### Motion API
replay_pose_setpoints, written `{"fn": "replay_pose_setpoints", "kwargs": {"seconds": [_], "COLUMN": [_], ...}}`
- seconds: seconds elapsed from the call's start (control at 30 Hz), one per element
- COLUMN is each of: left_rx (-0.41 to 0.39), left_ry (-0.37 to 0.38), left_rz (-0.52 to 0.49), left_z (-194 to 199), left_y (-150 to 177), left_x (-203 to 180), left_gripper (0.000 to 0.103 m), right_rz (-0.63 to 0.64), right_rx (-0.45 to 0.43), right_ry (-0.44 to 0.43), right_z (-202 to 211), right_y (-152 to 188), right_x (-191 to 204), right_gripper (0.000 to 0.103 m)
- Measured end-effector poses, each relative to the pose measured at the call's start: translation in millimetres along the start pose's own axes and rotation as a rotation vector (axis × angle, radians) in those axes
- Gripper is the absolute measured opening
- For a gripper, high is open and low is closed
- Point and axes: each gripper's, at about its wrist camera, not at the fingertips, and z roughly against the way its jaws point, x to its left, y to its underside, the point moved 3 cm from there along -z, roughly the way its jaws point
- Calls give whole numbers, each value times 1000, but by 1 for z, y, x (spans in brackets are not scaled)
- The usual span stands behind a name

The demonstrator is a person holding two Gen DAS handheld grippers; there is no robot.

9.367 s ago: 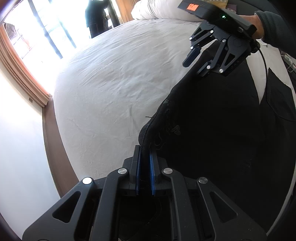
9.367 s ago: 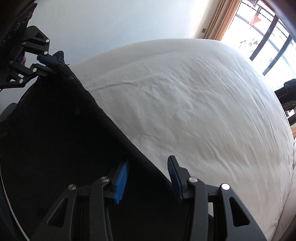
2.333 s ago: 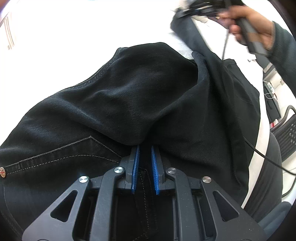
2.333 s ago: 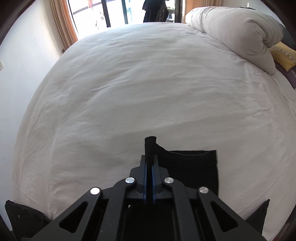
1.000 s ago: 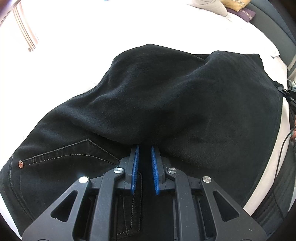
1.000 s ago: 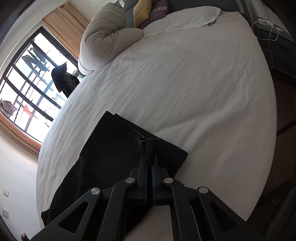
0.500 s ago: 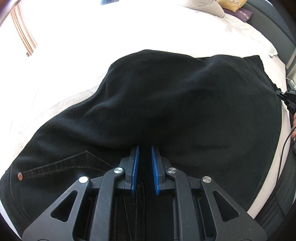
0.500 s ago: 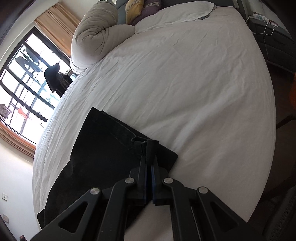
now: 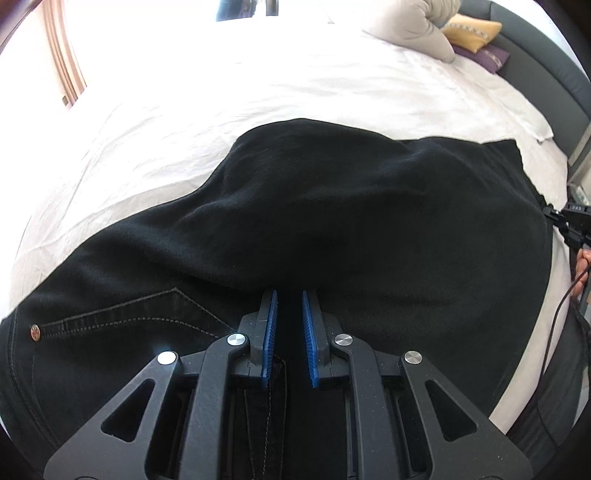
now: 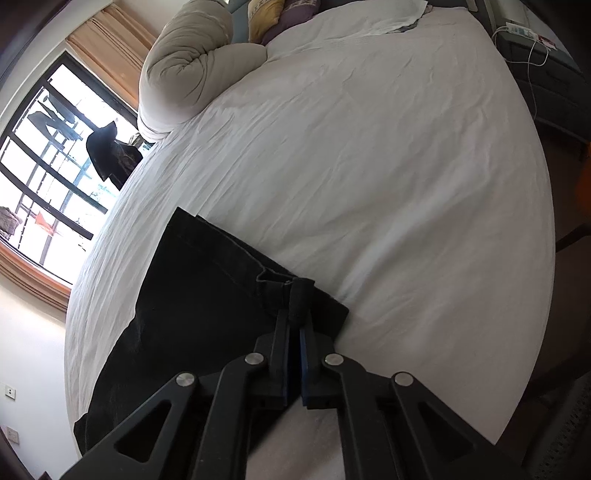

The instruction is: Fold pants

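Black pants (image 9: 332,221) lie spread across the white bed (image 9: 258,92), the back pocket with a copper rivet (image 9: 35,332) at the lower left. A doubled-over layer of the pants runs into my left gripper (image 9: 288,295), whose blue pads stand a narrow gap apart, shut on dark cloth. In the right wrist view one leg end (image 10: 207,295) lies flat on the sheet. My right gripper (image 10: 294,321) is shut on the hem, and a tuft of fabric (image 10: 301,291) sticks out past its tips. That gripper (image 9: 570,221) also shows at the far right of the left wrist view, a hand behind it.
A rolled beige duvet (image 10: 184,66) and yellow and purple pillows (image 10: 273,14) sit at the head of the bed, by a grey headboard (image 9: 546,74). A window (image 10: 44,147) is on the left. The bed edge and a bedside unit with cables (image 10: 528,40) are on the right.
The left wrist view has tipped up a little, so more of the pillows and headboard shows. The folded layer lies slightly flatter. The right gripper has hardly moved and still holds the hem.
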Motion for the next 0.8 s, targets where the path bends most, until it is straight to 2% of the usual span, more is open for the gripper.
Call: {"fn": "replay_pose_setpoints", "kwargs": {"seconds": [0.07, 0.1, 0.13, 0.17, 0.2, 0.27, 0.33, 0.37, 0.43, 0.47, 0.53, 0.63, 0.7, 0.77, 0.8], "left_rx": [-26, -51, -71, -82, -96, -99, -106, -110, -76, -37, -10, -13, -19, -23, -22], "left_ry": [10, 12, 8, 10, 27, 79, 116, 134, 126, 111, 125, 116, 111, 113, 117], "left_rz": [18, 23, 25, 26, 22, -6, -56, -87, -114, -110, -88, -104, -114, -115, -111], "left_z": [5, 10, 15, 19, 23, 26, 26, 25, 18, 9, 1, 2, 1, -2, -5], "left_y": [-2, 0, 2, 4, 4, 10, 13, 15, 17, 23, 32, 47, 53, 58, 61], "left_x": [5, 6, 6, 5, 3, -5, -17, -24, -30, -28, -23, -19, -17, -13, -14], "left_gripper": [14, 14, 14, 14, 14, 14, 14, 14, 14, 14, 14, 14, 14, 14, 13], "right_rz": [12, 30, 53, 75, 97, 200, 349, 426, 546, 613, 730, 826, 873, 917, 883], "right_rx": [11, -5, -37, -89, -114, -97, -40, 11, 168, 267, 474, 726, 786, 762, 732], "right_ry": [27, 81, 174, 223, 195, 128, -21, -144, -376, -470, -591, -655, -589, -486, -464], "right_z": [11, 19, 31, 46, 56, 65, 64, 61, 49, 40, 18, -24, -56, -86, -95], "right_y": [-4, -7, -10, -15, -18, -20, -10, 1, 31, 53, 100, 164, 195, 206, 199], "right_x": [1, 4, 6, 12, 22, 60, 113, 147, 209, 241, 289, 329, 341, 342, 342], "right_gripper": [9, 28, 45, 46, 46, 46, 46, 46, 46, 46, 46, 46, 46, 15, 0]}}
